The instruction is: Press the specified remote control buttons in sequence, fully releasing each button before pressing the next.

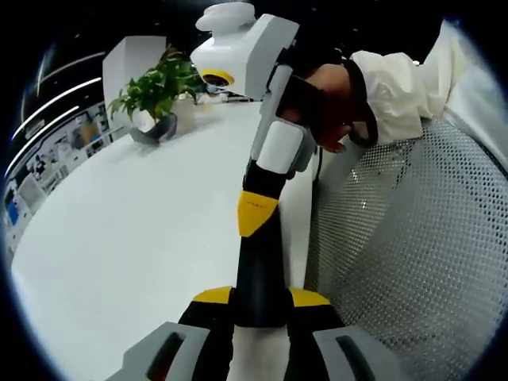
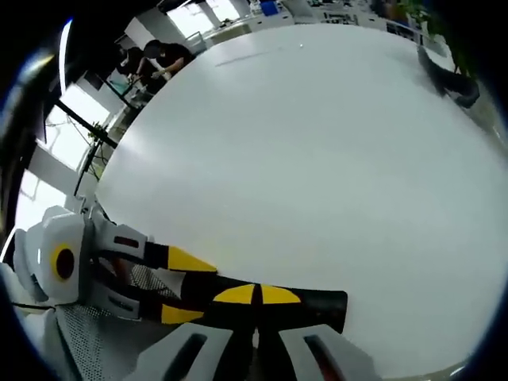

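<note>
A slim black remote [image 1: 262,274] stands clamped between the yellow-tipped jaws of my left gripper [image 1: 260,305], which is shut on its lower end. My right gripper [image 1: 255,214], held by a hand in a white sleeve, comes down from above with its jaws together, and its yellow tip rests on the remote's face. In the right gripper view the remote [image 2: 317,305] lies across the bottom. My right gripper [image 2: 258,295] is shut with its tips against it. The left gripper [image 2: 184,287] enters from the left and grips the remote's far end. No buttons can be made out.
A broad white table [image 1: 143,230] lies under both grippers. A potted plant [image 1: 159,91] stands at its far edge, with the pot [image 2: 454,79] also in the right gripper view. A white mesh chair back [image 1: 413,254] is close on the right. People [image 2: 159,55] sit beyond the table.
</note>
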Demonstrator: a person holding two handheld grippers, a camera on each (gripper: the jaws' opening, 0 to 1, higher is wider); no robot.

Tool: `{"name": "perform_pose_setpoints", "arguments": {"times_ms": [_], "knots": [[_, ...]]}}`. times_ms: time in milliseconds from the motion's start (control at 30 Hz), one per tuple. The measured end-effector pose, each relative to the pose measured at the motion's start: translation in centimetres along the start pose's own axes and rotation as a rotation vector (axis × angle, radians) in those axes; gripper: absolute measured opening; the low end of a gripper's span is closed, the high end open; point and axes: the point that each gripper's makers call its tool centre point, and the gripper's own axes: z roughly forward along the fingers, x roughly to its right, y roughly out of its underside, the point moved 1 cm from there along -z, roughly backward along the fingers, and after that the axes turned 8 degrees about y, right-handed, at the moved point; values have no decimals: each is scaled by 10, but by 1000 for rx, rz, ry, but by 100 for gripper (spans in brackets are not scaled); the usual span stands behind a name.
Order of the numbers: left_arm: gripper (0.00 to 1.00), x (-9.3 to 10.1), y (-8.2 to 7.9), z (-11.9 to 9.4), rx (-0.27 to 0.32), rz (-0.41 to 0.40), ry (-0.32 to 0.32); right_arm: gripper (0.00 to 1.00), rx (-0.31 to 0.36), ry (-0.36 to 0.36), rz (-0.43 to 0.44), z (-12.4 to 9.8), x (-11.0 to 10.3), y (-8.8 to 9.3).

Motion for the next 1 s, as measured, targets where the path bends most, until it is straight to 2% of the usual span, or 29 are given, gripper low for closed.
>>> {"name": "perform_pose_setpoints", "arguments": {"times_ms": [100,267,567,667,867,1000], "knots": [[24,0,0,0,-1,0,0,0,-29,-1,3,1,0,-2],[24,-1,0,0,-2,1,0,0,-41,-5,3,-1,0,0],[25,-1,0,0,-2,-1,-1,0,-50,-35,86,-9,2,1],[25,-1,0,0,-1,-1,-2,0,-81,-52,81,-8,-3,6],[25,-1,-1,0,1,-3,-3,0,-101,-20,58,-7,0,11],[25,-1,0,0,3,-4,-3,0,-98,-26,55,-7,-1,11]]}}
